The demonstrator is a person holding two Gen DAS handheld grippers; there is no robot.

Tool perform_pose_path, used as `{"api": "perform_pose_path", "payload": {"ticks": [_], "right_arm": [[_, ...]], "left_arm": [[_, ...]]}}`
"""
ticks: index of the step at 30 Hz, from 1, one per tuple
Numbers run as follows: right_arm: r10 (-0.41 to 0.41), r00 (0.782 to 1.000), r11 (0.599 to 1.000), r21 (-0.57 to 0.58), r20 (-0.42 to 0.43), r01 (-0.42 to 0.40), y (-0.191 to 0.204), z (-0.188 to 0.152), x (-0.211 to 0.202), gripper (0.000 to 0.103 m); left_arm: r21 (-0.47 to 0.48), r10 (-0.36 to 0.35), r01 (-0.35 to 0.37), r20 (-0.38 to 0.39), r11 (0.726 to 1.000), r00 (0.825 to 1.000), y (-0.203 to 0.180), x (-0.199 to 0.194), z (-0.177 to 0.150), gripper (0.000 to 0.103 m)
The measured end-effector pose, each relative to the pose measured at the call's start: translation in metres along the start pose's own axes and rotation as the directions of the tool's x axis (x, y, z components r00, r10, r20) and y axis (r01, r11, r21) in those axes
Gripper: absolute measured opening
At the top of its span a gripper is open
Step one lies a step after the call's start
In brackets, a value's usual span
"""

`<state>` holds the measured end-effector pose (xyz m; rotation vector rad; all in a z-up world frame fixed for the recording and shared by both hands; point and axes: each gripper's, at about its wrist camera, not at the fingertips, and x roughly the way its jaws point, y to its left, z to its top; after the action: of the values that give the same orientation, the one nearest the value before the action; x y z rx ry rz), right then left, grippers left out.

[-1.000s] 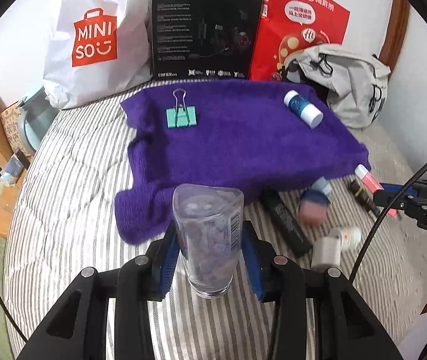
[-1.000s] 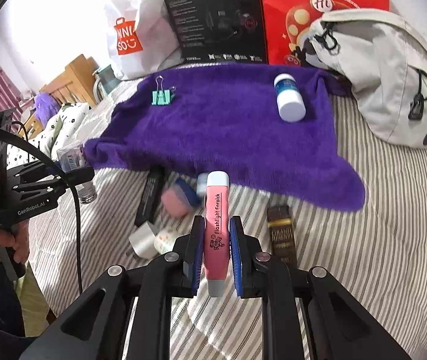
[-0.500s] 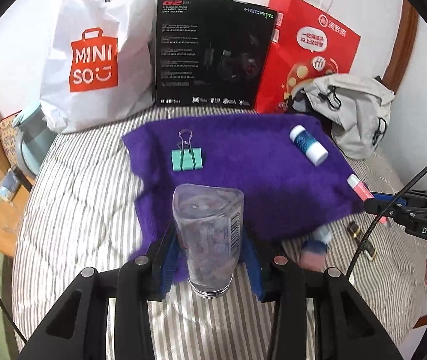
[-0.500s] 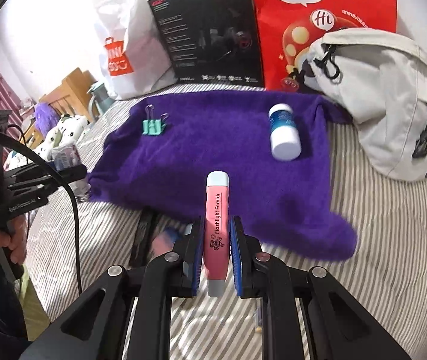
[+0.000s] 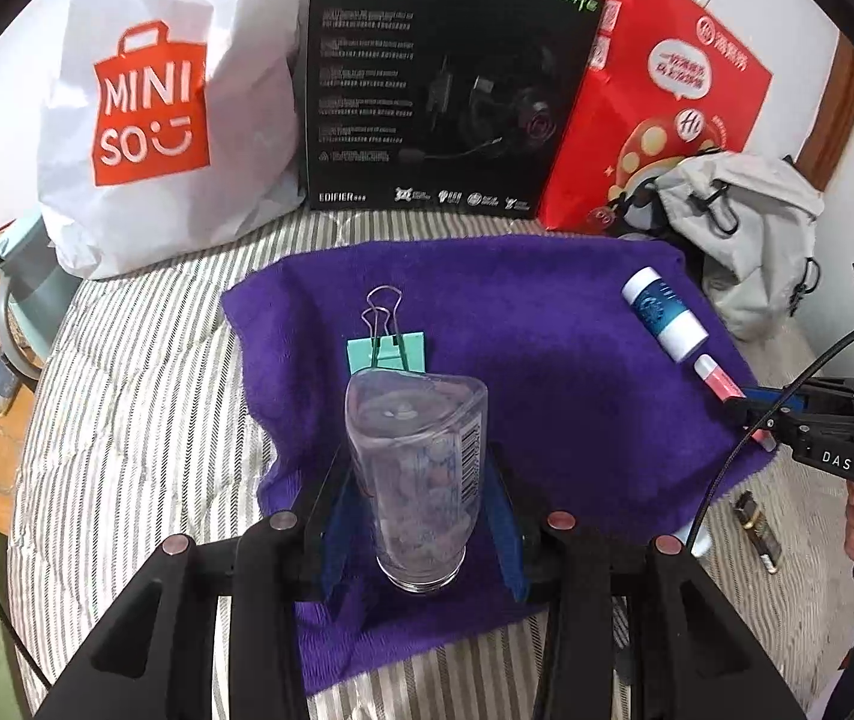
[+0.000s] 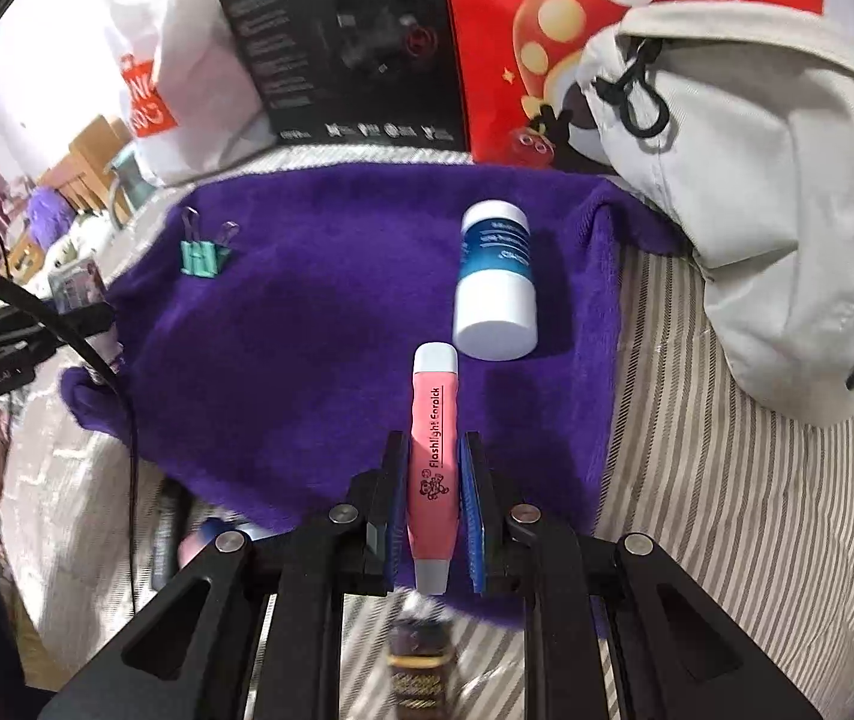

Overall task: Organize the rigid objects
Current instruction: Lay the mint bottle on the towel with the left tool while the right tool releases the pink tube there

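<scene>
My left gripper is shut on a clear plastic bottle and holds it over the near left part of the purple towel. Just beyond the bottle a teal binder clip lies on the towel. My right gripper is shut on a pink tube above the towel's near right part. A blue and white bottle lies right ahead of the tube's tip. In the left wrist view the same blue and white bottle and pink tube sit at the towel's right edge.
A white shopping bag, a black box and a red bag stand at the back of the striped bed. A grey backpack lies on the right. A dark stick and other small items lie off the towel's near edge.
Both grippers have moved forward over the towel with their loads. The loose items on the striped sheet have slid back toward the near edge of both views.
</scene>
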<state>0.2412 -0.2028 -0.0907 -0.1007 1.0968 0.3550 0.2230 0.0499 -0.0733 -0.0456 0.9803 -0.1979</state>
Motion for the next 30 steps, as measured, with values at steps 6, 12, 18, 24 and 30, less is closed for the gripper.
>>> {"api": "perform_pose_path", "payload": {"ticks": [6,12,18,24,30], "right_arm": [[-0.024,0.999,0.999,-0.031,-0.023,0.024,0.001,0.001,0.014,0.017],[-0.035,0.999,0.999,-0.029,-0.029,0.034,-0.001,0.000,0.021,0.017],[-0.043,0.999,0.998,-0.037,-0.023,0.042,-0.001,0.000,0.021,0.017],[-0.056,0.998,0.997,-0.058,-0.013,0.055,0.002,-0.001,0.022,0.017],[-0.073,0.997,0.992,-0.106,-0.010,0.072,0.006,-0.002,0.022,0.017]], "left_arm": [[-0.002,0.006,-0.006,-0.041,1.000,0.999,0.004,0.021,0.000,0.038],[0.021,0.019,-0.018,-0.069,1.000,0.997,0.000,0.040,0.010,0.038],[0.042,0.056,-0.052,-0.110,0.998,0.992,-0.003,0.065,0.013,0.038],[0.076,0.083,-0.074,-0.112,0.994,0.990,-0.007,0.070,0.012,0.038],[0.103,0.114,-0.103,-0.108,0.989,0.988,-0.010,0.069,0.009,0.039]]}}
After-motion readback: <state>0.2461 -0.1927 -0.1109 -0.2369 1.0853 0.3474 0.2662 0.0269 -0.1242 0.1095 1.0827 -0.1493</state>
